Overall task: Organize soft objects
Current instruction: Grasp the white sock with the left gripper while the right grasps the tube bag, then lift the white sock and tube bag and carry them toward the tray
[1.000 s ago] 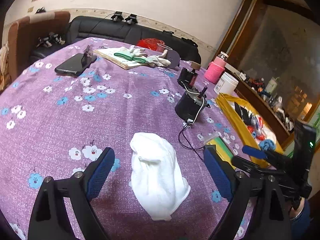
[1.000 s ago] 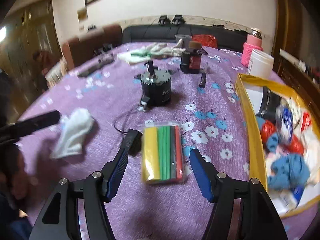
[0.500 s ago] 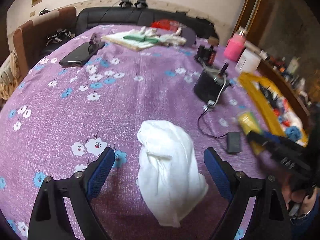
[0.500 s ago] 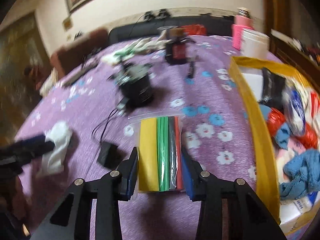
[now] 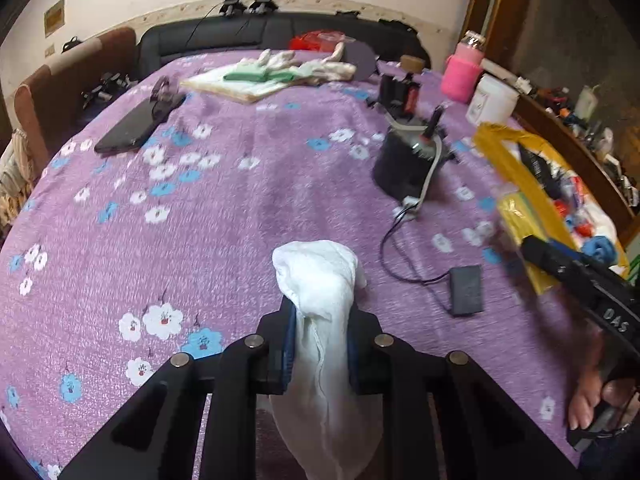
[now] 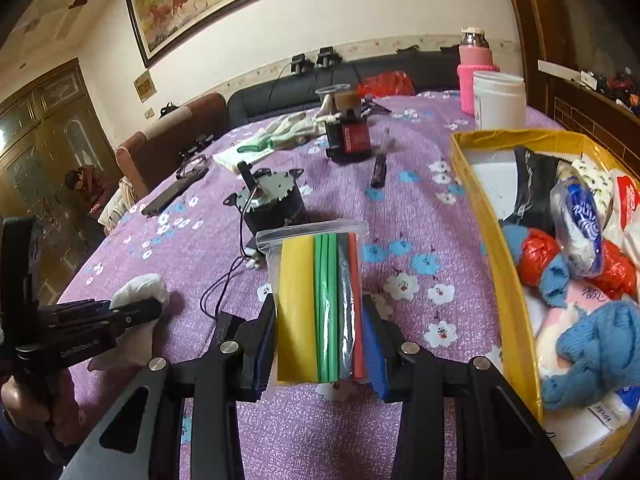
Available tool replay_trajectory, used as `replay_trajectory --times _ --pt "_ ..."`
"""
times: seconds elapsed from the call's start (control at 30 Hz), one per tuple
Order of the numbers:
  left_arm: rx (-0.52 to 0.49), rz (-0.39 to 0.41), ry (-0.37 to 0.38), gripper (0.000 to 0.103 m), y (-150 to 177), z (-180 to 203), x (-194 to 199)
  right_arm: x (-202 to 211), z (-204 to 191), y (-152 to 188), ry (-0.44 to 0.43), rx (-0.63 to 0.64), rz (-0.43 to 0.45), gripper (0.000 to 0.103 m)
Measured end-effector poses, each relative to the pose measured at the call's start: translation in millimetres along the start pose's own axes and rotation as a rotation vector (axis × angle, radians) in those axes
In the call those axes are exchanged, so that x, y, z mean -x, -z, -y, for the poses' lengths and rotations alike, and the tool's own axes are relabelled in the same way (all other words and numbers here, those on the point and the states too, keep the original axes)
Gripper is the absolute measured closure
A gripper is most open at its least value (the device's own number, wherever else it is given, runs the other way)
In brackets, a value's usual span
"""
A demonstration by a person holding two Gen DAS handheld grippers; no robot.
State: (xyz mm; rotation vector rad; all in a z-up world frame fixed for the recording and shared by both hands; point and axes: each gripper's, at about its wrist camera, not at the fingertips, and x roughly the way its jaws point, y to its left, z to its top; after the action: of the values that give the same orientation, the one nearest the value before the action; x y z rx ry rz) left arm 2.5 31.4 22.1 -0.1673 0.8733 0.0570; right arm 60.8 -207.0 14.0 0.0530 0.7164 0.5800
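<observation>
My left gripper (image 5: 318,344) is shut on a white cloth (image 5: 320,280), pinched at its middle on the purple flowered tablecloth; the cloth also shows at the left of the right wrist view (image 6: 140,288). My right gripper (image 6: 320,344) is shut on a clear zip bag of yellow, green, black and red strips (image 6: 320,300), held just above the tablecloth. The yellow box (image 6: 500,280) of soft items stands to its right, with blue knit cloth (image 6: 592,352) inside. The box also shows in the left wrist view (image 5: 504,152).
A black motor (image 6: 276,204) with a wire and small black adapter (image 5: 466,290) sits mid-table. A phone (image 5: 130,130), gloves on paper (image 5: 280,70), a pink bottle (image 6: 476,68) and a white jar (image 6: 500,100) stand farther back.
My left gripper has shut on the white cloth. My right gripper, closed on the strip bag, has lifted it slightly and tilted toward the yellow box.
</observation>
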Motion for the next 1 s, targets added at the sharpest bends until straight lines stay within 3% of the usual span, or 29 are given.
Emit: replay_trajectory --times 0.27,0.57,1.0 --pt "-0.038 0.051 0.023 0.084 -15.9 29.7 8.2 4.5 0.0 -1.2 0.013 0.006 0.029 0.061" --pt "-0.096 0.186 -0.075 0.084 -21.9 64.6 5.2 6.8 2.7 -1.9 0.016 -0.002 0.045 0.061" --pt "-0.125 0.234 -0.126 0.084 -17.4 68.2 7.1 7.6 0.8 -1.7 0.014 0.007 0.057 0.061"
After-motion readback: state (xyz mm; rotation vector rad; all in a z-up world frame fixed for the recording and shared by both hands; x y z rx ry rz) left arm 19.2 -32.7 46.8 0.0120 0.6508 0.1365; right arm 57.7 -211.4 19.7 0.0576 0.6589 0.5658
